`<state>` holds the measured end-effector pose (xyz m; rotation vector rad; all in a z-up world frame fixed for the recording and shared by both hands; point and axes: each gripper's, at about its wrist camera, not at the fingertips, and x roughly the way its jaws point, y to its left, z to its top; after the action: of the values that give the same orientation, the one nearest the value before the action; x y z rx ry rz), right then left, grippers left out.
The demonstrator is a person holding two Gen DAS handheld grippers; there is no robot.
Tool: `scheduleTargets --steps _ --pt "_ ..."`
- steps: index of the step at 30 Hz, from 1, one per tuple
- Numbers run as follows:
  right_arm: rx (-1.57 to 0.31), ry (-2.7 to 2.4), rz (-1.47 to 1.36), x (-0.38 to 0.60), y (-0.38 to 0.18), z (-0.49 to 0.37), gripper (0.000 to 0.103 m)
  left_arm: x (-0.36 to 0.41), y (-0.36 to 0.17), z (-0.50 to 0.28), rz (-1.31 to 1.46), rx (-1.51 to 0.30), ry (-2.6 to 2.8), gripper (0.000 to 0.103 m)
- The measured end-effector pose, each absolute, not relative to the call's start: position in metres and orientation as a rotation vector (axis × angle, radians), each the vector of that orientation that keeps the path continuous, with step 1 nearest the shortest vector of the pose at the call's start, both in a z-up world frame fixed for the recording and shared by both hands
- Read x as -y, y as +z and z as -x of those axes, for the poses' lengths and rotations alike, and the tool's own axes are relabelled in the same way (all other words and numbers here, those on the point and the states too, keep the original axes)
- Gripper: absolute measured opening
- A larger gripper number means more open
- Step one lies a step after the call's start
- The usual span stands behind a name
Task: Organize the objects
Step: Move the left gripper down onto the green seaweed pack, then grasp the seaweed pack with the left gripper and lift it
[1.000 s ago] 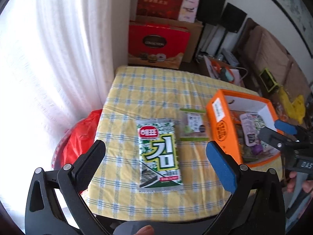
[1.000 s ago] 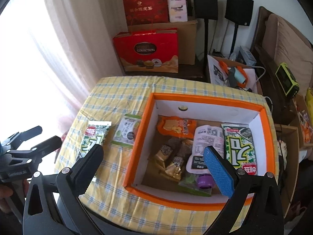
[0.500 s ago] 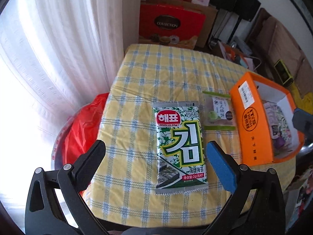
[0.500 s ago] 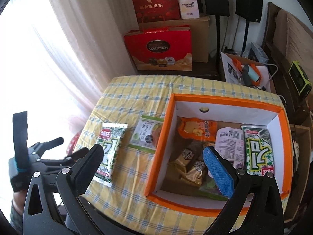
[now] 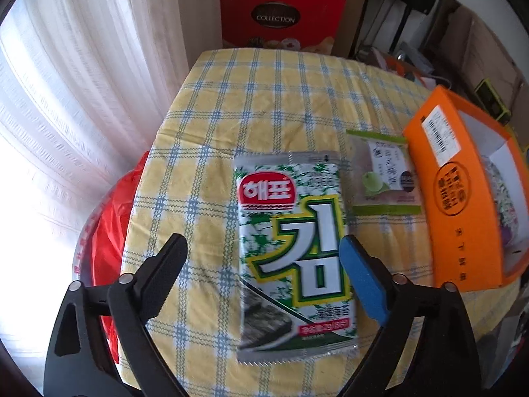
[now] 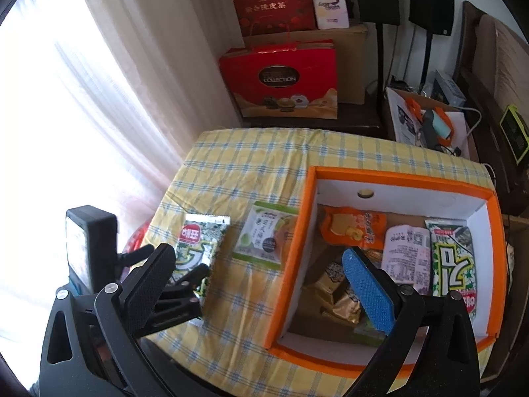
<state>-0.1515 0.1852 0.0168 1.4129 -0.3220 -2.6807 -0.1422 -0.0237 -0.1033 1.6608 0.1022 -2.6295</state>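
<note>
On a worktop (image 5: 264,99) covered with a yellow and blue checked cloth lies a flat seaweed snack packet (image 5: 294,251), green and white with a red logo, its long side running away from the camera. The left hand-held gripper (image 5: 261,258) hangs just above it, pointing steeply down, with the packet between its spread jaws. The jaws have just been closing a little, yet the black left finger (image 5: 165,271) stands apart from the packet and the blue pad (image 5: 362,281) sits right at its right edge; no firm squeeze can be seen. Just beside the seaweed, to its right, lies a small pale green snack pouch (image 5: 383,178), and right of that stands an orange box (image 5: 459,205), open at the top.

From the right wrist view, the right hand-held gripper (image 6: 261,274) is wide open and holds nothing, hovering over the near left corner of the orange box (image 6: 294,254). Inside the box lie an orange snack bag (image 6: 353,228), a white packet (image 6: 406,251), a second seaweed packet (image 6: 453,258) and some gold wrapped sweets (image 6: 334,291). A white curtain (image 5: 82,99) hangs left of the worktop.
</note>
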Motion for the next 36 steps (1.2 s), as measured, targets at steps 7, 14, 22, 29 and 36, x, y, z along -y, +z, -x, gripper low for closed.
scheduleTargets --steps 7,14,22,29,36 --pt "0.324 -2.649 -1.423 -0.176 0.012 0.157 0.101 0.029 -0.107 0.144 -1.674 -0.173 -2.641 0.084" --pt "0.334 -2.643 -1.435 -0.176 0.008 0.155 0.101 0.033 -0.104 0.143 -1.655 -0.160 -2.649 0.069" --pt "0.347 -2.645 -1.427 -0.178 0.010 0.153 0.101 0.029 -0.103 0.147 -1.687 -0.223 -2.631 0.089" --pt "0.354 -2.641 -1.443 -0.181 0.006 0.150 0.101 0.010 -0.110 0.144 -1.698 -0.131 -2.670 0.076" --pt "0.344 -2.641 -1.447 -0.178 0.007 0.154 0.101 0.013 -0.099 0.136 -1.670 -0.104 -2.724 0.035"
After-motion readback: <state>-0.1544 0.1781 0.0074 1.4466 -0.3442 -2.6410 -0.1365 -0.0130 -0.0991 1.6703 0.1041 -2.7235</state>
